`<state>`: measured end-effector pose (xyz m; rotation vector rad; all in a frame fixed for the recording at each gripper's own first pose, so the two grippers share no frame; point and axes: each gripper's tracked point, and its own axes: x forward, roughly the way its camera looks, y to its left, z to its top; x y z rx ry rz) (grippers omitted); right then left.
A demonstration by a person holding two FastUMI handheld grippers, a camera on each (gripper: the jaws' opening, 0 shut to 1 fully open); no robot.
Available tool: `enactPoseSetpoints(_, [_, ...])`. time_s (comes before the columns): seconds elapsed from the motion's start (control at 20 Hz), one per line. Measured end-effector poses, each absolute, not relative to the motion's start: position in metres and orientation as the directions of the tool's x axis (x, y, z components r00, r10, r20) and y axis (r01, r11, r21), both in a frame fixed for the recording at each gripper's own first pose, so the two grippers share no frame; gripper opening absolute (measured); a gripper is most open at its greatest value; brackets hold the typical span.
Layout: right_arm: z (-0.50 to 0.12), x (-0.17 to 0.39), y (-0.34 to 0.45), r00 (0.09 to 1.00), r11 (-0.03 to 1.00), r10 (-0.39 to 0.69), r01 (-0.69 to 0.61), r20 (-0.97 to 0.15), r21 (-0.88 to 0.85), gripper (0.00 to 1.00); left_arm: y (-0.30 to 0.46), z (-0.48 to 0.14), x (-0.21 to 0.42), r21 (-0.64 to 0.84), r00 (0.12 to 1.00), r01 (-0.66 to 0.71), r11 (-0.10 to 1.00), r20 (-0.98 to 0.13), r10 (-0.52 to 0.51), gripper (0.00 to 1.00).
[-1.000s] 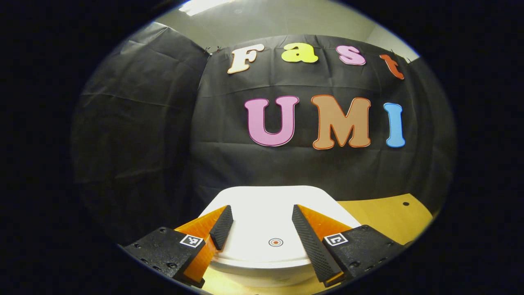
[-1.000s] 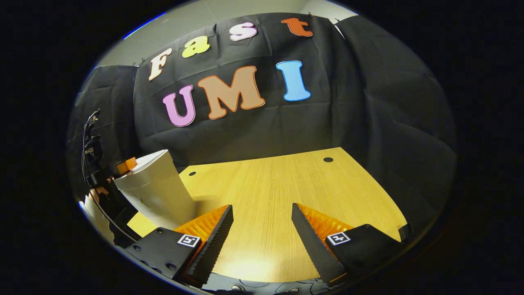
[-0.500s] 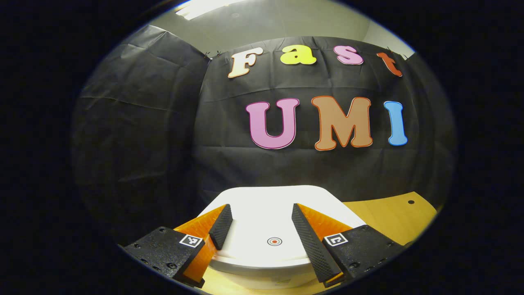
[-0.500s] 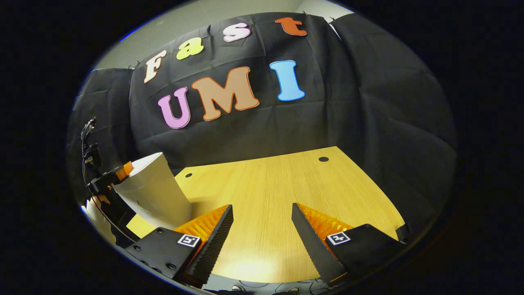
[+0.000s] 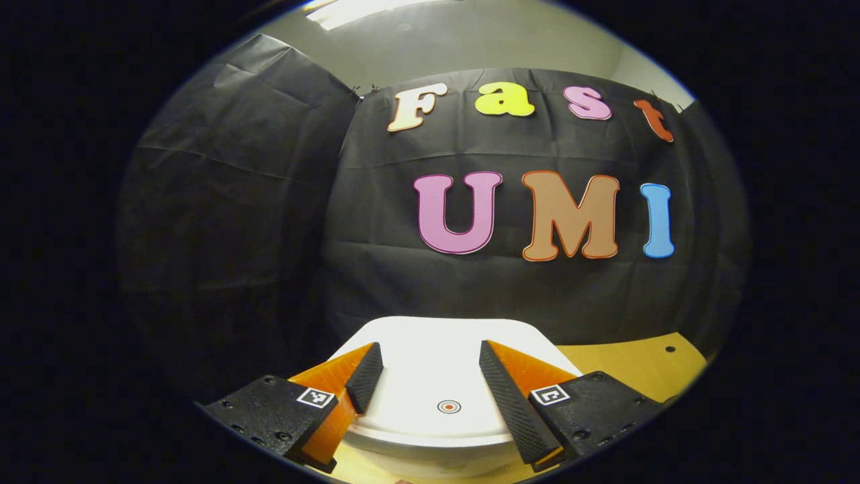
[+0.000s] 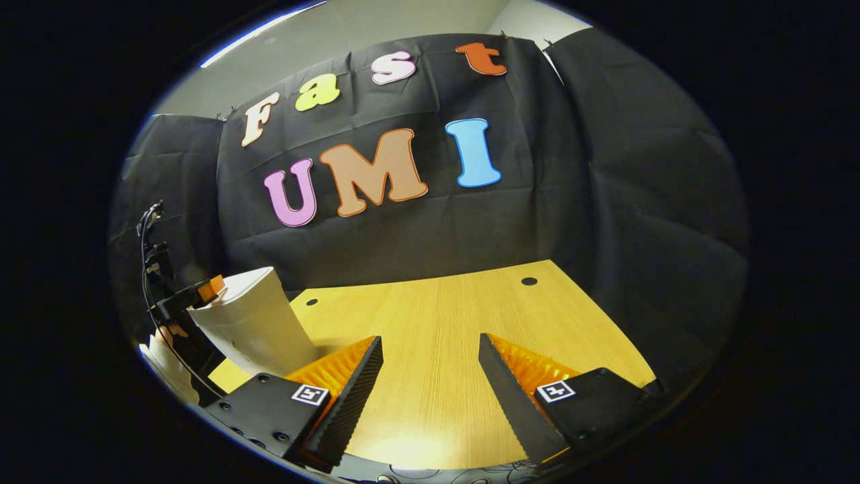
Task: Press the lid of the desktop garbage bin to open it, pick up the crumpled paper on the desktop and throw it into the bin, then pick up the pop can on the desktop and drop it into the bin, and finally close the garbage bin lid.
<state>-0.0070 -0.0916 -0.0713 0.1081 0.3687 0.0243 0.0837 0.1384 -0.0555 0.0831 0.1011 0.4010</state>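
White and rounded, the plastic bin's closed lid [image 5: 430, 376] lies just under the wide-open, empty left claw [image 5: 425, 380], while the right claw [image 6: 428, 396], likewise spread and empty, hovers over the yellow wooden counter [image 6: 463, 316] beside the bin [image 6: 255, 326].

In the left gripper view the bin [image 5: 437, 376] shows just its closed lid; the left gripper [image 5: 430, 383] fingers cover both lid sides, and whether they touch it cannot be told; in the right gripper view the bin's [image 6: 259, 323] base hides behind the right gripper [image 6: 430, 390]; the hand [image 6: 164, 353] at the tabletop's [image 6: 457, 323] left edge is cut off.
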Motion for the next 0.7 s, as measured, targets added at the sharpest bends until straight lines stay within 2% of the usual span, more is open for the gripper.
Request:
enactPoseSetpoints(0.15, [-0.071, -0.011, -0.088, 0.933, 0.993, 0.044, -0.002, -0.358, 0.116, 0.96, 0.139, -0.047, 0.081, 0.088, 0.915, -0.387, 0.918, -0.087, 0.394, 0.9])
enactPoseSetpoints(0.3, [-0.065, -0.011, -0.079, 0.937, 0.992, 0.059, -0.017, -0.343, 0.123, 0.96, 0.128, -0.004, 0.074, 0.16, 0.926, -0.374, 0.913, 0.016, 0.376, 0.92])
enactPoseSetpoints(0.4, [-0.059, -0.009, -0.07, 0.943, 0.991, 0.079, -0.038, -0.324, 0.129, 0.96, 0.111, 0.02, 0.07, 0.185, 0.941, -0.338, 0.923, 0.042, 0.336, 0.92])
enactPoseSetpoints(0.7, [-0.03, -0.001, -0.051, 0.96, 0.986, 0.135, -0.106, -0.246, 0.126, 0.96, 0.058, 0.039, 0.029, 0.063, 0.967, -0.252, 0.966, 0.036, 0.25, 0.92])
